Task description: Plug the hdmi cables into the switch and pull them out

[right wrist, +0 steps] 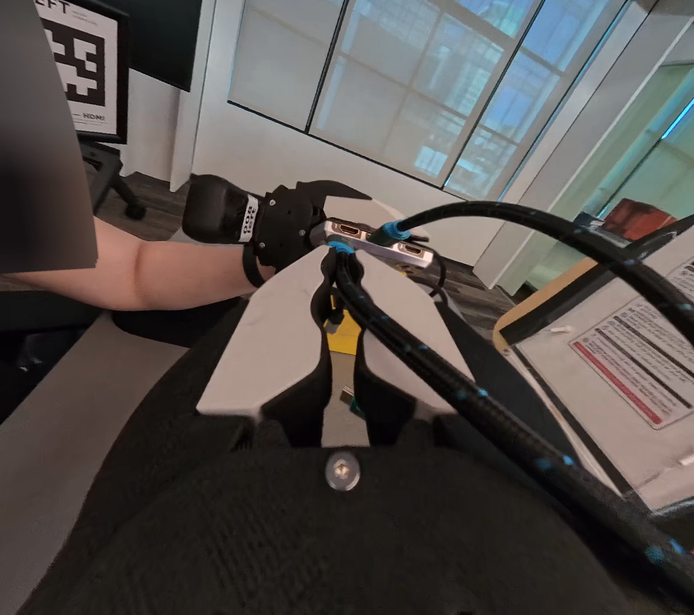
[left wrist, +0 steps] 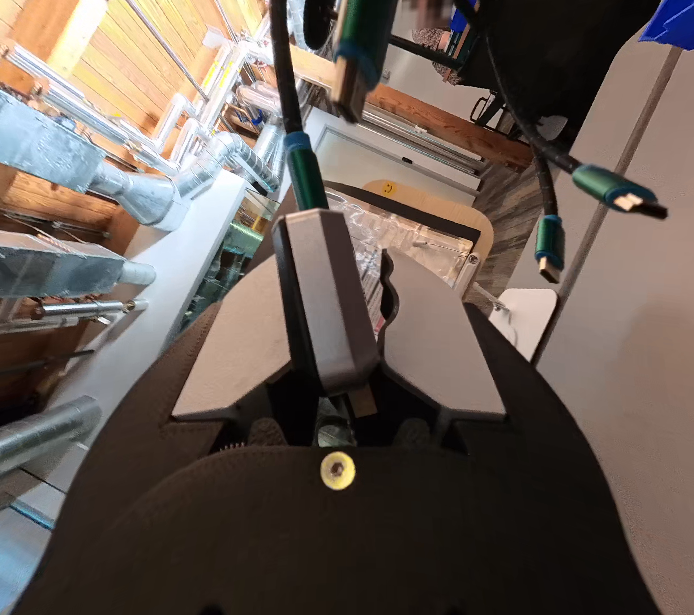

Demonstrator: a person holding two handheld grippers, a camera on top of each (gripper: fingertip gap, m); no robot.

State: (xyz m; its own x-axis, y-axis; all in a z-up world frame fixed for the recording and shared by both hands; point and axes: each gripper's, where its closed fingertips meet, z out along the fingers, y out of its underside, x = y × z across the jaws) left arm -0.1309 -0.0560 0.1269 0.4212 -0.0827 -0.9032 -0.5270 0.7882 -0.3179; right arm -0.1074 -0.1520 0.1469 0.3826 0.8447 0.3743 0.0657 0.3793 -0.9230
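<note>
The left hand-held gripper [left wrist: 340, 296] is lifted off the tabletop [right wrist: 45, 428] and tilted up toward the ceiling ducts [left wrist: 142, 183]; its fingers [left wrist: 240, 341] are clamped on the grey switch [left wrist: 323, 300], which stands on edge between them. One cable [left wrist: 279, 44] is plugged into the switch's far end through a green plug [left wrist: 306, 176] and arches up and over. Seen from the right wrist, the same switch [right wrist: 379, 244] is held out in the air, its row of ports facing that camera, with the plugged cable [right wrist: 525, 221] curving off to the right and a free port on either side of it. The right hand-held gripper [right wrist: 340, 259] is just short of the switch, its jaws nearly closed on a blue-collared plug [right wrist: 340, 247] and a bundle of black cables [right wrist: 413, 345] that trail back over its right finger. In the left wrist view that held plug [left wrist: 366, 14] hangs above the switch, tip pointing down at it but clear of it, and two loose plugs [left wrist: 616, 189] dangle to the right. At the right edge of the tabletop lies a printed sheet [right wrist: 631, 352].
</note>
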